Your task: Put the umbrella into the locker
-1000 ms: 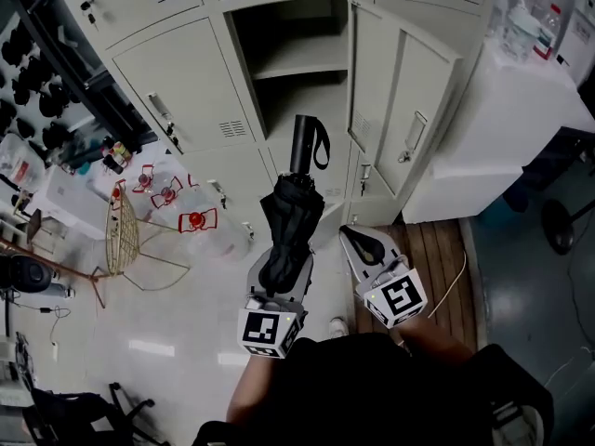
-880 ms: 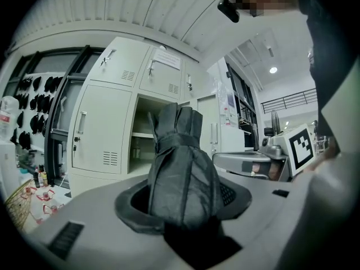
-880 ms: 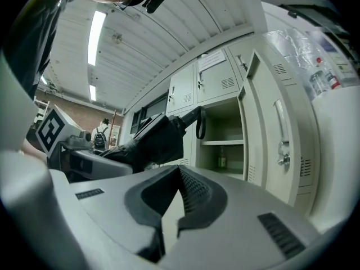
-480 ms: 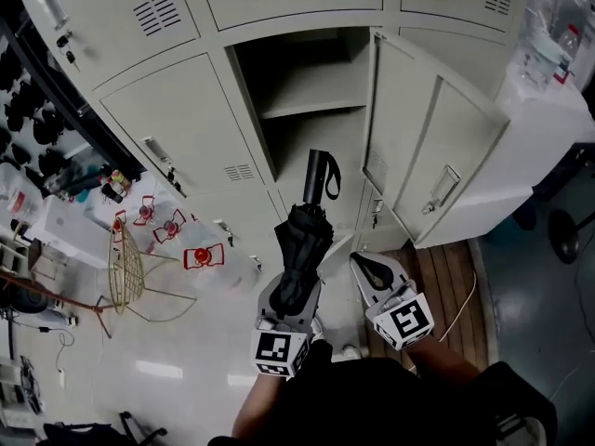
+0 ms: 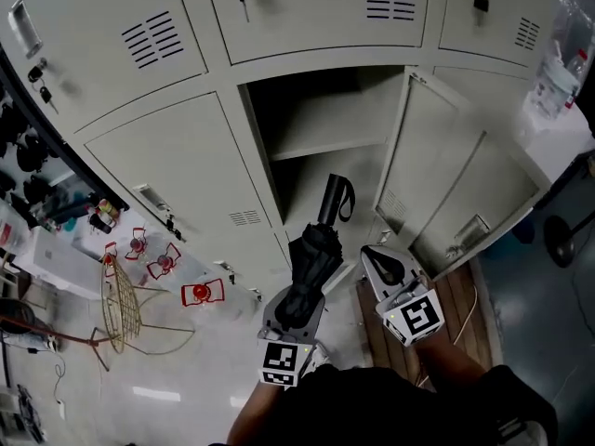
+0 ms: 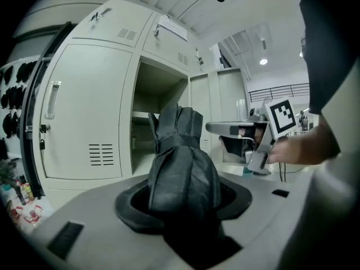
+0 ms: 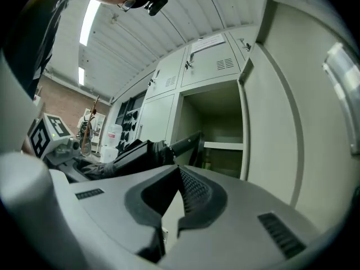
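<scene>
A folded black umbrella (image 5: 313, 258) points handle-first (image 5: 333, 199) at the open locker (image 5: 316, 124), its wrist strap hanging beside the handle. My left gripper (image 5: 299, 297) is shut on the umbrella's bundled canopy (image 6: 181, 167) and holds it just before the locker's lower compartment (image 6: 159, 151). To its right, my right gripper (image 5: 374, 255) has its jaws shut with nothing between them, next to the open locker door (image 5: 451, 193). In the right gripper view the umbrella (image 7: 147, 152) lies left of that gripper (image 7: 179, 176), in front of the locker opening (image 7: 216, 122).
A shelf (image 5: 337, 143) divides the open locker. Closed locker doors (image 5: 172, 179) stand to its left and above, some with keys. A wire chair (image 5: 121, 305) and red-marked clear bags (image 5: 201, 292) sit on the floor at left, a wooden pallet (image 5: 395, 342) below right.
Both grippers have moved closer to the open locker, the left one carrying the umbrella. The locker now fills more of the head view.
</scene>
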Available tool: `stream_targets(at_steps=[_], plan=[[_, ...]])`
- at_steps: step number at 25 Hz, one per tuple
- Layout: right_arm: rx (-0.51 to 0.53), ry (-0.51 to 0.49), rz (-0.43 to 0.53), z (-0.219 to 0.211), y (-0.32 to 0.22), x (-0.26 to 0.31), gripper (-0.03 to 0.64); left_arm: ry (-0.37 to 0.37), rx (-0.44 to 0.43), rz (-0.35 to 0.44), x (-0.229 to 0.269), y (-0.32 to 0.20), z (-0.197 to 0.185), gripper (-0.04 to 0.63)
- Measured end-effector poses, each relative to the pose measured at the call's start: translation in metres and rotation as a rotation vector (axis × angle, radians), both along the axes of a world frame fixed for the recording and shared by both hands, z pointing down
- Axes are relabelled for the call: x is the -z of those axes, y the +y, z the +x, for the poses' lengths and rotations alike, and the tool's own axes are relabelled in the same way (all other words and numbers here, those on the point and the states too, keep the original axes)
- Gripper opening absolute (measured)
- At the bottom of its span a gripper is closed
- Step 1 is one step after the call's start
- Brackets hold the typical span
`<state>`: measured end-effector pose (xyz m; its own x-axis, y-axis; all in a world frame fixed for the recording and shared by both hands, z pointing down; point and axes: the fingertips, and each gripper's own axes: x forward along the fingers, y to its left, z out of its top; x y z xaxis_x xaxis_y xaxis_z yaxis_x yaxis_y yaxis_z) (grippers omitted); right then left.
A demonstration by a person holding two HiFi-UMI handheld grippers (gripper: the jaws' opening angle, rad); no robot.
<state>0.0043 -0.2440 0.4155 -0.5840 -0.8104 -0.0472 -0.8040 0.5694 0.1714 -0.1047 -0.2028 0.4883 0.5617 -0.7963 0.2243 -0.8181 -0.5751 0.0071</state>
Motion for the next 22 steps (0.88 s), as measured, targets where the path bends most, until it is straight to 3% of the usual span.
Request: stream_targets(at_steps=[10,17,22], plan=[[-0.058,0.001,-0.037,-0.009,-0.031,0.002,0.000,-0.022,0.011,-0.120,-0.038,-0.065,-0.008,0.215],[0.064,0.052,-0.106,-0.027,-0.039,-0.018,0.000,-0.060,0.031,-0.168,-0.049,-0.106,0.009,0.215],[0.081,0.035,-0.120,-0.022,-0.053,-0.023,0.000,-0.101,0.031,-0.173,-0.054,-0.134,0.022,0.215]])
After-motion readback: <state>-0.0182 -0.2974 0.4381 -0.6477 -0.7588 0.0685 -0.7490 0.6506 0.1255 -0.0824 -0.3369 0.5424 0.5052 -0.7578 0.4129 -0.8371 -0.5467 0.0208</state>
